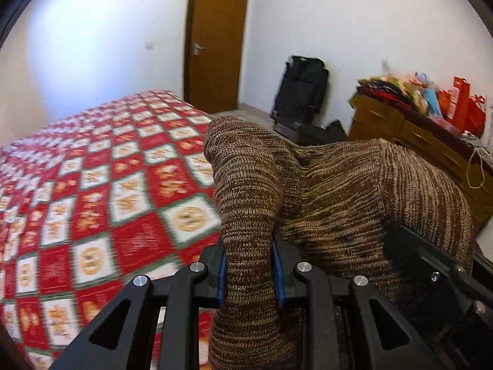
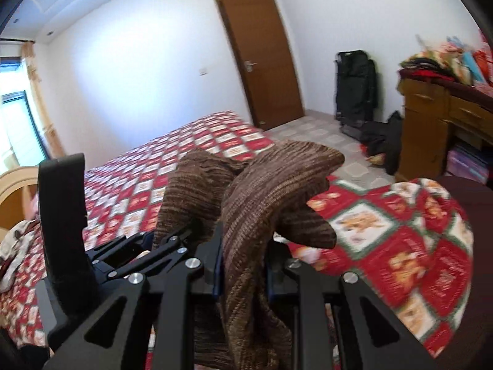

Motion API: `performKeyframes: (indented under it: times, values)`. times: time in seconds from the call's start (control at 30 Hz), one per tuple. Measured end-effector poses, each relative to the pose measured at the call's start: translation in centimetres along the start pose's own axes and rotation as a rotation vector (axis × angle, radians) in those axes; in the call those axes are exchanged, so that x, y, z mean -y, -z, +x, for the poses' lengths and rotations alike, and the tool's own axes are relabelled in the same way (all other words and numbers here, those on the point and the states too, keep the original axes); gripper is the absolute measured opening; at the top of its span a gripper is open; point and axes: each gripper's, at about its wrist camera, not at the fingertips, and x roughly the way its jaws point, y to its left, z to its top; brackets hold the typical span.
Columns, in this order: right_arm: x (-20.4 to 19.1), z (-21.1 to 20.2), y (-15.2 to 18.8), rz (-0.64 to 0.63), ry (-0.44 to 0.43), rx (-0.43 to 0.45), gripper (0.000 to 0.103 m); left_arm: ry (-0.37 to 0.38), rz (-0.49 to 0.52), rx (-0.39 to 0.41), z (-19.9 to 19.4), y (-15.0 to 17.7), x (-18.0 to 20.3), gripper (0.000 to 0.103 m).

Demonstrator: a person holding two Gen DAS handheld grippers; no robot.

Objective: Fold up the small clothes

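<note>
Brown knitted garment (image 1: pixel 323 185), marled in tan and dark stripes, lifted above the bed (image 1: pixel 92 185). Bunched into thick folds, one fold standing up between each gripper's pads, the rest hanging down below. Slung in between as a sagging span.

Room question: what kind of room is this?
Most likely a bedroom: a bed with a red patterned quilt, a wooden door, and a wooden dresser piled with things.

Knit (image 1: pixel 332 185) is streaked brown and tan; bed cover (image 1: pixel 101 185) has red and white diamond checks edged green; door (image 1: pixel 215 46) is brown.
</note>
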Motion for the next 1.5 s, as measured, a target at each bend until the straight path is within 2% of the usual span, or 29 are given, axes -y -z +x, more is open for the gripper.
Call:
performKeyframes:
  times: [0.17,0.3,0.47,0.67,0.87,0.93,0.97,1.0,1.03,1.1,1.17,1.23,1.33,1.43,1.47,1.5]
  values:
    - [3.8,2.4,-0.2,-0.002,0.109,-0.025,0.023,0.024,0.045,-0.033,3.9,0.0,2.6,0.025]
    - [6.3,4.0,0.0,-0.004,0.178,-0.058,0.023,0.007,0.053,-0.072,7.1,-0.3,4.1,0.025]
    - [8.6,5.6,1.1,0.005,0.221,-0.097,0.023,-0.031,0.047,-0.115,9.9,0.4,3.8,0.027]
    - [9.6,5.9,1.6,0.026,0.194,-0.111,0.024,-0.064,0.094,-0.096,10.4,1.1,4.4,0.035]
    - [10.9,5.5,1.4,0.107,0.149,-0.154,0.032,-0.073,0.114,-0.093,10.2,1.2,4.4,0.041]
    - [11.0,5.5,1.4,0.115,0.142,-0.165,0.042,-0.070,0.112,-0.099,10.2,1.2,4.2,0.041]
    - [11.2,5.3,1.3,0.127,0.132,-0.173,0.044,-0.067,0.111,-0.099,10.1,1.2,4.2,0.041]
    - [11.5,5.0,1.0,0.150,0.114,-0.180,0.051,-0.063,0.112,-0.100,10.1,1.3,4.1,0.041]
    - [12.0,4.9,0.6,0.170,0.096,-0.181,0.065,-0.054,0.109,-0.103,10.0,1.3,3.9,0.041]
    - [13.3,4.5,-0.6,0.233,0.042,-0.166,0.081,-0.012,0.083,-0.107,9.3,1.3,3.3,0.041]
    - [14.7,4.4,-1.8,0.283,0.033,-0.153,0.082,0.030,0.046,-0.116,8.8,1.2,2.5,0.041]
    - [16.1,5.7,-2.8,0.336,0.020,-0.201,0.083,0.052,0.010,-0.134,9.0,1.1,2.0,0.041]
    - [17.1,8.5,-3.0,0.409,-0.035,-0.295,0.084,0.047,0.003,-0.149,9.5,1.1,2.0,0.043]
    - [16.9,10.4,-3.5,0.408,-0.080,-0.314,0.084,0.020,0.040,-0.135,9.6,1.4,2.7,0.045]
    - [16.6,10.9,-3.8,0.390,-0.074,-0.319,0.082,0.012,0.051,-0.132,9.7,1.4,2.8,0.046]
    - [16.2,11.4,-4.1,0.361,-0.069,-0.333,0.069,0.003,0.060,-0.127,9.6,1.4,2.9,0.047]
